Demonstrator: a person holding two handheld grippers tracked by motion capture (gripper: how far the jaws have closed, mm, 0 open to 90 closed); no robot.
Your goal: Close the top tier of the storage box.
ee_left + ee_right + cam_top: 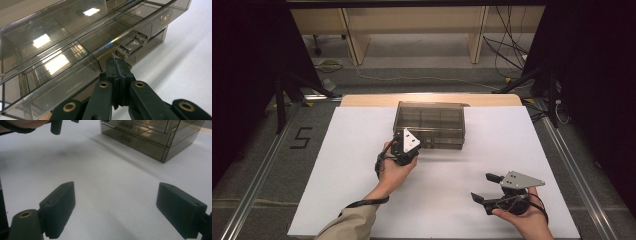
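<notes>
A smoky see-through drawer box [429, 122] stands at the back middle of the white table sheet [362, 165]. My left gripper [418, 146] is at the box's front left corner, its jaws shut against each other. In the left gripper view the shut tips [117, 65] sit just under the left end of a clear drawer handle [131, 46]; I cannot tell whether they touch it. My right gripper [486, 187] hovers low over the sheet at the front right, open, with nothing between its fingers [60, 202]. The box [150, 137] lies ahead of it.
The box holds several drawers with dividers [62, 60]. A wooden table edge [432, 100] shows behind the sheet. Metal rails [257, 185] run along both sides, cables [507, 50] lie on the floor behind, and dark screens stand left and right.
</notes>
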